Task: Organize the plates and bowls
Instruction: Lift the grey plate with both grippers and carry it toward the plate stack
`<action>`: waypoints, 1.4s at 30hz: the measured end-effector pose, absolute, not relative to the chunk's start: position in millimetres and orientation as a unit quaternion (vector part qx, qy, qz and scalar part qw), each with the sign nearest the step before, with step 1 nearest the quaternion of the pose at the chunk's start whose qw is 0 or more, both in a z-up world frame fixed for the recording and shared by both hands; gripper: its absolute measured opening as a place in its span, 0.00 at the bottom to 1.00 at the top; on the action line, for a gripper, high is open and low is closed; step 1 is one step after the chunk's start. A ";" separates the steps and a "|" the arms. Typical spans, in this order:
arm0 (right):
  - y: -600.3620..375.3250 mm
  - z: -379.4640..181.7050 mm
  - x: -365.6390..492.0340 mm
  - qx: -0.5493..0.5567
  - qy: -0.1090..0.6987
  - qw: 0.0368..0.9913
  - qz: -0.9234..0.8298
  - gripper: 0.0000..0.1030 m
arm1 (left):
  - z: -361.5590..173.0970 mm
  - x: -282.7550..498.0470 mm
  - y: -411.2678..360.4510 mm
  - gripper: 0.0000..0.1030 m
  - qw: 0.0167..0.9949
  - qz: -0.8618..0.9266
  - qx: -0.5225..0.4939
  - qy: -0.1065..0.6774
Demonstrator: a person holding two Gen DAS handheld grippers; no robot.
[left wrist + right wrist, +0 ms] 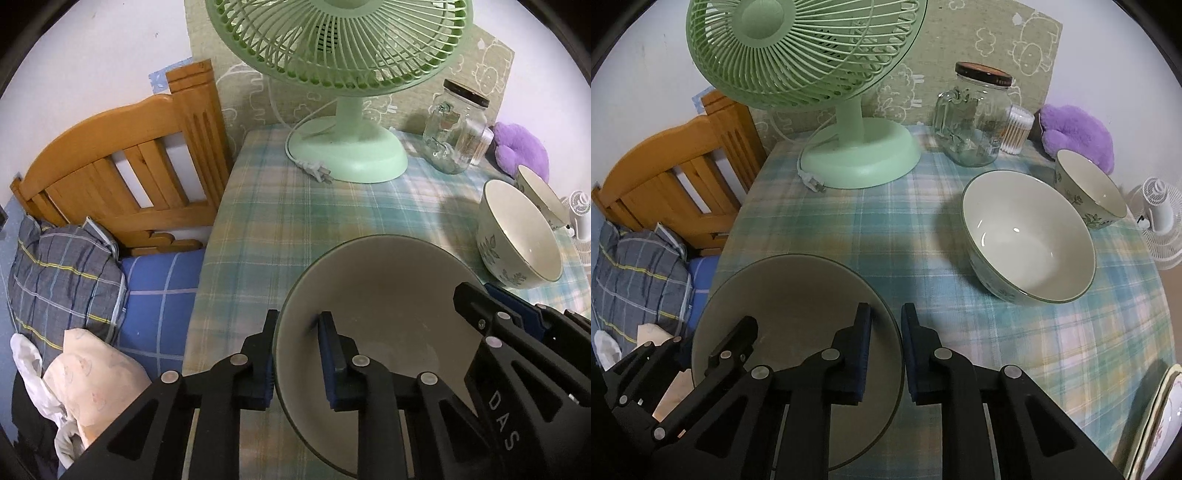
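Observation:
A plain grey-green plate (388,321) sits low over the checked tablecloth; it also shows in the right wrist view (798,306). My left gripper (297,354) straddles its left rim, one finger outside and one inside, with a visible gap around the rim. My right gripper (886,350) straddles the plate's right rim the same way; it also shows in the left wrist view (491,314). A large leaf-patterned bowl (1030,236) stands to the right, with a smaller matching bowl (1089,188) behind it. Another plate's edge (1160,417) shows at the lower right.
A green desk fan (857,155) with its loose plug stands at the table's back. A glass jar (975,118), a cotton swab box (1017,129) and a purple plush (1075,133) stand behind the bowls. A wooden bed headboard (122,162) and pillows lie left of the table.

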State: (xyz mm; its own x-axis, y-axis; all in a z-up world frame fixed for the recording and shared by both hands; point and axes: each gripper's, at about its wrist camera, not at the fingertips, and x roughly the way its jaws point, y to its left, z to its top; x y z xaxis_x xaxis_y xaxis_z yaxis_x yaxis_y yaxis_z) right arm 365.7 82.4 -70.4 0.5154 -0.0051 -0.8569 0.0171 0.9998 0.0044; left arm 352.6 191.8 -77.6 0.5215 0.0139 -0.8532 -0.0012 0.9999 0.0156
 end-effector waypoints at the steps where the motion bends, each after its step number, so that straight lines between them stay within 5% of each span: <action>1: 81.9 -69.7 364.0 0.009 0.494 0.869 -0.008 0.19 | -77.4 351.3 191.7 0.18 0.871 0.005 0.007 0.491; 42: -49.5 -10.2 216.0 0.013 0.504 0.863 -0.019 0.19 | -27.9 216.6 60.1 0.18 0.864 -0.006 0.009 0.504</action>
State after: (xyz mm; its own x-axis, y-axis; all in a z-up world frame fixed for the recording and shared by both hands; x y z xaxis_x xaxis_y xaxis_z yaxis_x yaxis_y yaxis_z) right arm 216.0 -49.5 -10.2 0.4909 -0.0203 -0.8710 0.0469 0.9989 0.0031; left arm 216.6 60.1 -27.9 0.4927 -0.0007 -0.8702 0.0185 0.9998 0.0096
